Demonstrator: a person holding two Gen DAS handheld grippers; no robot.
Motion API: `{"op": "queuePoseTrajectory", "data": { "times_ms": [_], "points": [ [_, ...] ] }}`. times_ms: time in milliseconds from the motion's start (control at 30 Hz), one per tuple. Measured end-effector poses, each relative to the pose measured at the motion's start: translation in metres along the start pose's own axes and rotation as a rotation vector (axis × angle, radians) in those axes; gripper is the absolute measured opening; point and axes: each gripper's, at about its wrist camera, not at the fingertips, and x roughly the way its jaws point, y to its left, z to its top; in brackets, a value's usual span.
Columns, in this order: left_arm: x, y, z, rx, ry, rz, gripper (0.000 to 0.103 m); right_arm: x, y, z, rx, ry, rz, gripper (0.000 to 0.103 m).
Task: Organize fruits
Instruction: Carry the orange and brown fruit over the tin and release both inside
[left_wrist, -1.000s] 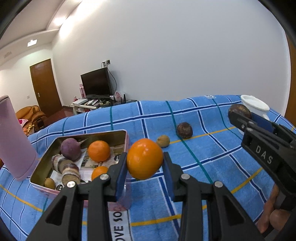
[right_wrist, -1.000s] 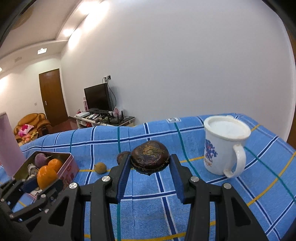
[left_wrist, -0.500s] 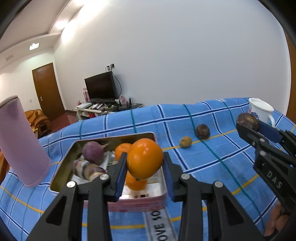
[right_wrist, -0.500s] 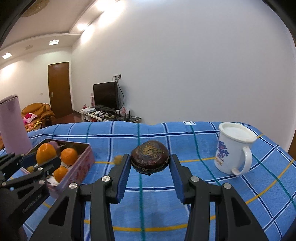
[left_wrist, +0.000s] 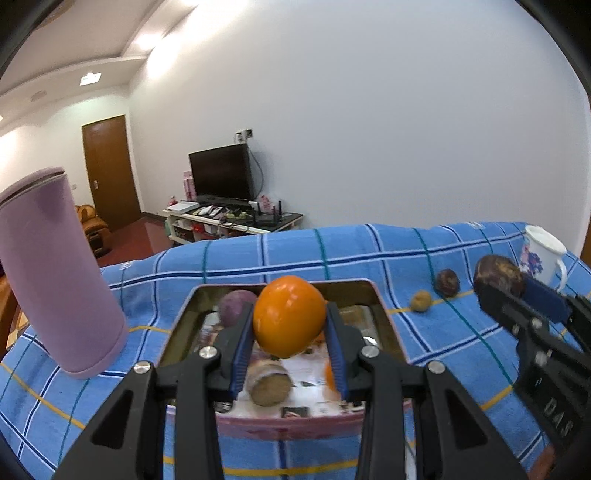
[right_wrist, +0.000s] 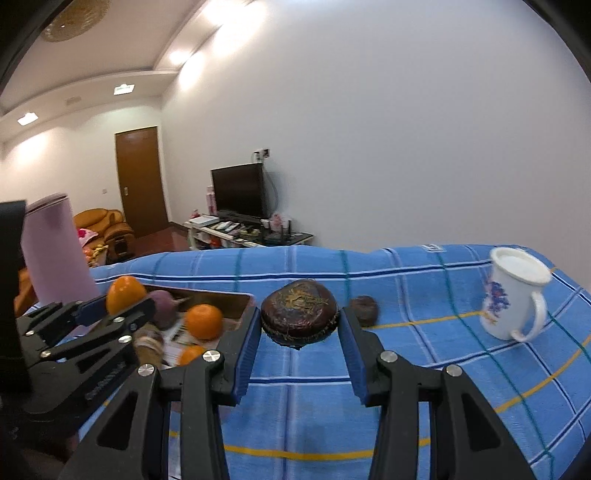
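Our left tongs (left_wrist: 289, 341) are clamped on an orange (left_wrist: 288, 316), held just above the open tin (left_wrist: 384, 317). Below them in the tin: a purple root (left_wrist: 236, 307), a cut tuber (left_wrist: 269, 384), more oranges. Our right tongs (right_wrist: 299, 345) grip a dark brown fruit (right_wrist: 299, 311) over the blue checked table (right_wrist: 424, 362), right of the tin. Beyond them lies another dark fruit (right_wrist: 365, 310); the mug (right_wrist: 511, 295) stands further right.

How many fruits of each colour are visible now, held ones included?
Orange: 3 (held orange in left gripper; back orange, front orange in tin)
Dark brown: 2 (held fruit in right gripper; loose fruit)
Purple: 1
Yellow-brown: 1
Tan cut piece: 1
Total: 8; tin partly hidden.
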Motion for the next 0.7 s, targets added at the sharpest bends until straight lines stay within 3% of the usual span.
{"op": "queuePoseTrajectory", "data": {
  "times_ms": [467,700],
  "points": [
    [0.013,0.072,0.010,-0.122,0.010,0.111,0.039,0.023,0.055,0.010,-0.018,-0.013,0.090,0.045],
    [0.027,0.076,0.004,-0.105,0.044,0.142,0.039,0.049,0.075,0.013,0.010,0.033,0.123,0.045]
  ]
}}
